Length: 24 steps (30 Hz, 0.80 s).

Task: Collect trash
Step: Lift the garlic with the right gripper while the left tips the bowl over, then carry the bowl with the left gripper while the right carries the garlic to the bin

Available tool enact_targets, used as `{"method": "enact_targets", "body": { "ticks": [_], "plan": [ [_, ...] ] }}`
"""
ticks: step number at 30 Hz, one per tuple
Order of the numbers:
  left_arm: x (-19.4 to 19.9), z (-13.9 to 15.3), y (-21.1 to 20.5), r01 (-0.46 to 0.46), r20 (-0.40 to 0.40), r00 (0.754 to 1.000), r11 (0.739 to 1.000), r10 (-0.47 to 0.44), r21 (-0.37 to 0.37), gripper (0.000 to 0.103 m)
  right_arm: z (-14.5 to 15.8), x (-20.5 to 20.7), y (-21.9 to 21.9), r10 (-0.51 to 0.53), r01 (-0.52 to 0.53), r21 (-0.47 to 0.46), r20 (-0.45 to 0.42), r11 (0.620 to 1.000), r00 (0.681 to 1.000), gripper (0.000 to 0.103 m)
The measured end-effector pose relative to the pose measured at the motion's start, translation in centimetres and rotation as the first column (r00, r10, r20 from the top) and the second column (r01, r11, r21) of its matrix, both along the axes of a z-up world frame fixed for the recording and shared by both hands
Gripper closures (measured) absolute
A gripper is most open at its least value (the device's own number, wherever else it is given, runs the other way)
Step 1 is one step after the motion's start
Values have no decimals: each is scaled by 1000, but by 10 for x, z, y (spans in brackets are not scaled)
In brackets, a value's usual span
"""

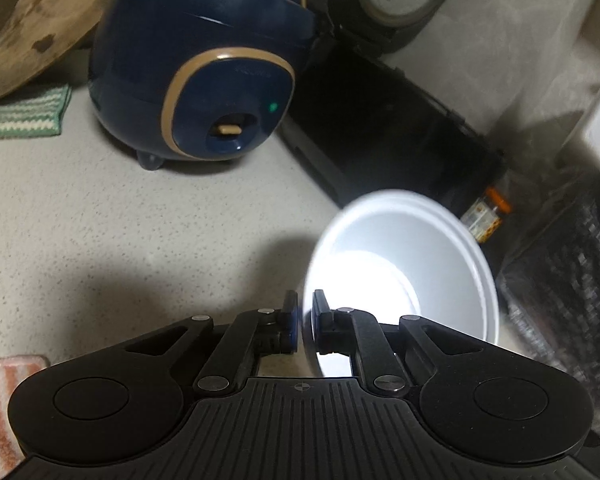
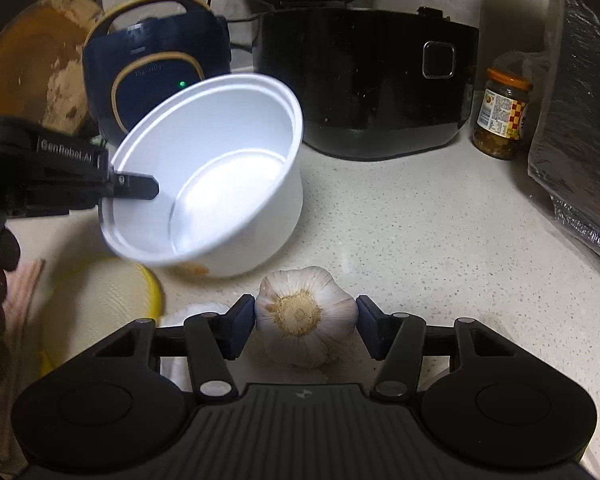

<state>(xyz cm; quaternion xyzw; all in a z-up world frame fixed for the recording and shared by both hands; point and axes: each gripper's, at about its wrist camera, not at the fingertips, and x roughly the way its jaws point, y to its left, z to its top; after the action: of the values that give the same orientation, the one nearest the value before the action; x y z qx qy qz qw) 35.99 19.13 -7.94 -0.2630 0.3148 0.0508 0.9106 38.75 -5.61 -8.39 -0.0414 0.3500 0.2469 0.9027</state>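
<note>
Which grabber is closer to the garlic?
The right one. The right gripper has the garlic between its fingers, pads at its sides. The left gripper is farther off, up to the left, pinching the rim of the white bowl.

- One white plastic bowl [image 2: 204, 168], ahead and left of the right claw.
- One garlic bulb [image 2: 305, 314], between its fingers.
- Two cookers beyond: one navy cooker [image 1: 204, 68], one black cooker [image 2: 364, 80].
- One labelled jar [image 2: 502, 114], ahead right.
- One round wooden board [image 2: 40, 60], far left.
</note>
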Motion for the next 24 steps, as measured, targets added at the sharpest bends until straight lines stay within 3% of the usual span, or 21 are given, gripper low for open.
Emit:
{"method": "enact_targets", "body": {
  "ticks": [4,7,10,14,18,21,24],
  "plan": [
    [-11,12,12,-2,37,999,999,4,-54,92,25,-18,-17,-69,67,83,28,994,997,48],
    [-20,25,10,51,81,996,995,-44,-88,92,40,-45,-35,-127,120,114,60,986,990,48],
    [-29,37,-6,142,129,983,987,-132,-75,92,41,-72,-56,-215,207,116,63,971,975,48],
    [-42,45,-36,285,150,951,954,-269,-95,92,25,-99,-87,-353,351,79,10,933,935,48],
    [-55,47,-78,434,140,896,898,-421,-73,92,-1,-116,-122,-444,447,36,-58,894,894,48],
    [-64,38,-104,484,99,873,873,-477,-55,92,-21,-122,-147,-497,500,-1,-105,866,861,48],
    [-72,21,-129,487,29,873,873,-488,13,92,-37,-124,-168,-503,509,-3,-153,861,850,48]
  ]
}}
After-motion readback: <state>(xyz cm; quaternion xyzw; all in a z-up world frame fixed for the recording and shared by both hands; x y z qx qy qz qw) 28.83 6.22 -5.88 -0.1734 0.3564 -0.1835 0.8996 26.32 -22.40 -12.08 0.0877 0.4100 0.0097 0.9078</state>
